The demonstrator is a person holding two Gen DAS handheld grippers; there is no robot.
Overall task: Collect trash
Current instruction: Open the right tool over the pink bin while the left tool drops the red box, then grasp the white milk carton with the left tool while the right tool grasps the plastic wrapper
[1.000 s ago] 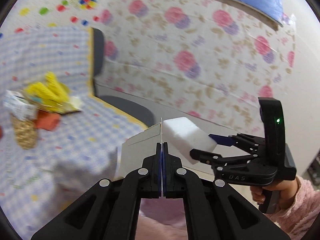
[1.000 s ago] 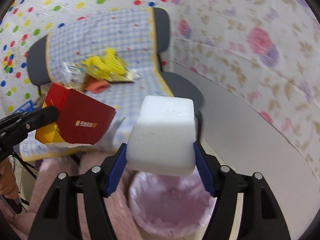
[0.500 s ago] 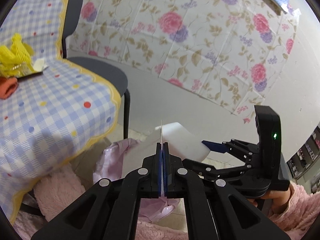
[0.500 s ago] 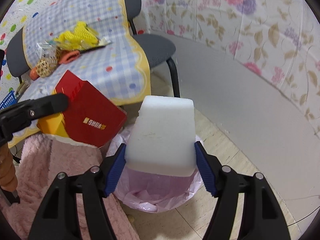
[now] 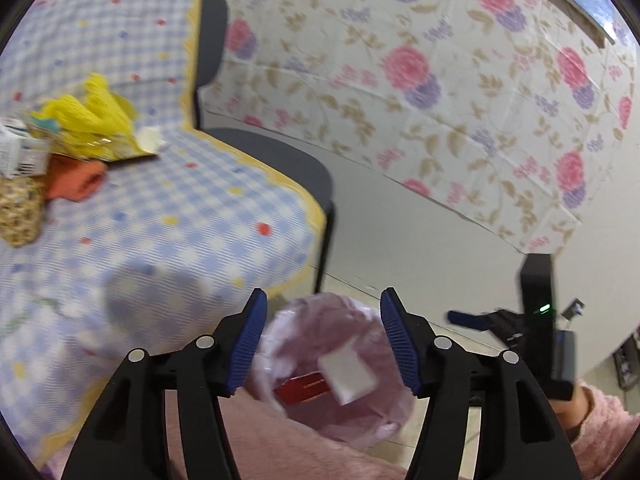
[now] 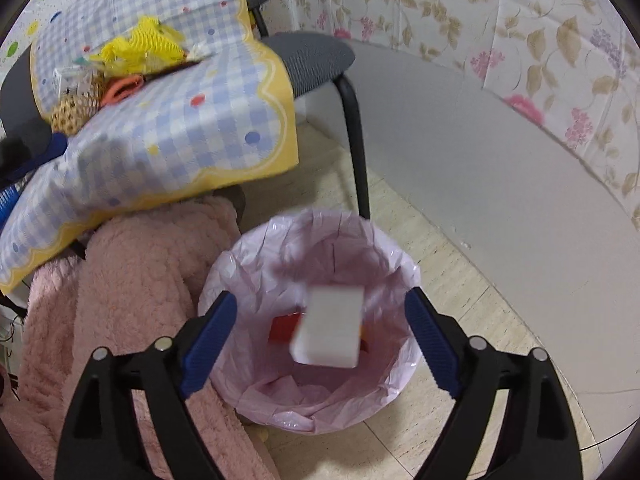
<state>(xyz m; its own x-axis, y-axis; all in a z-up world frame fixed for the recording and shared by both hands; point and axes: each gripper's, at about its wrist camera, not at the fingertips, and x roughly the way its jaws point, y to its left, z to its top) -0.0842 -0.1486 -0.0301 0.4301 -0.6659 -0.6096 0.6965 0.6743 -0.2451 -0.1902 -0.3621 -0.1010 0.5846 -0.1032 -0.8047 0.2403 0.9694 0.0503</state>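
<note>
A bin lined with a pink bag (image 6: 320,240) stands on the floor below both grippers; it also shows in the left wrist view (image 5: 312,320). A white foam block (image 6: 328,326) is blurred in the air inside the bin mouth, free of my right gripper (image 6: 320,332), which is open above the bin. A red box (image 6: 282,328) lies in the bin under the block. In the left wrist view the foam block (image 5: 348,372) and the red box (image 5: 304,386) are in the bin. My left gripper (image 5: 322,336) is open and empty above the bin.
A chair with a checked blue cloth (image 5: 160,208) holds more trash: yellow netting (image 5: 88,120), an orange piece (image 5: 76,182), a woven ball (image 5: 18,216), a white carton (image 5: 16,152). A pink fleece leg (image 6: 132,280) is left of the bin. A flowered wall (image 5: 440,80) stands behind.
My left gripper has opened and let go of the red box, which now lies in the bin. My right gripper has opened and the foam block is dropping into the bin.
</note>
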